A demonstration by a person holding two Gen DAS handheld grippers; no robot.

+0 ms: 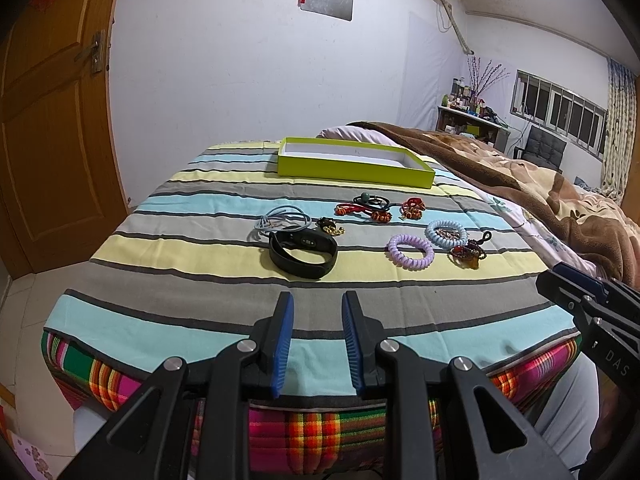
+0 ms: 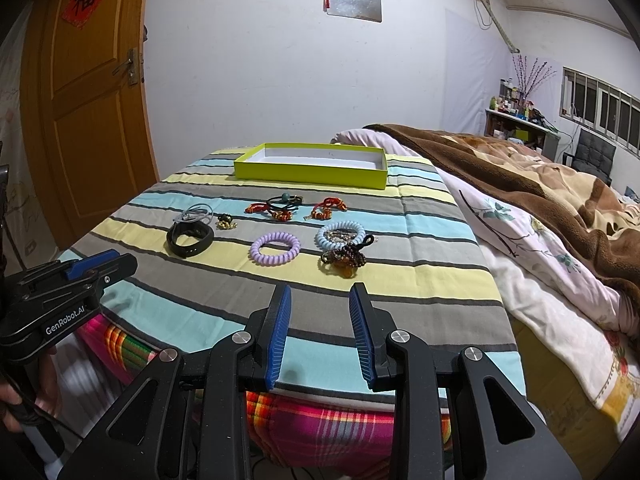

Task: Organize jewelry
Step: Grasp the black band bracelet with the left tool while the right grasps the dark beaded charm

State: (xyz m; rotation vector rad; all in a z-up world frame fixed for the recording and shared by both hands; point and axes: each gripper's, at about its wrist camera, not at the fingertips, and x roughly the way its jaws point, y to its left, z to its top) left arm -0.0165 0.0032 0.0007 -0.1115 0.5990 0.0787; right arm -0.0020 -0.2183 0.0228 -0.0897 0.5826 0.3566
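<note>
Jewelry lies spread on a striped cloth: a black wristband, a grey cord loop, a purple spiral hair tie, a light blue spiral tie, a dark beaded bracelet, and red knotted bands. An empty lime-green box stands behind them. My left gripper is open and empty near the table's front edge. My right gripper is open and empty, to its right.
The small table ends just under both grippers. A bed with a brown blanket flanks its right side. A wooden door stands at the left. The person's hand holds the left gripper's handle.
</note>
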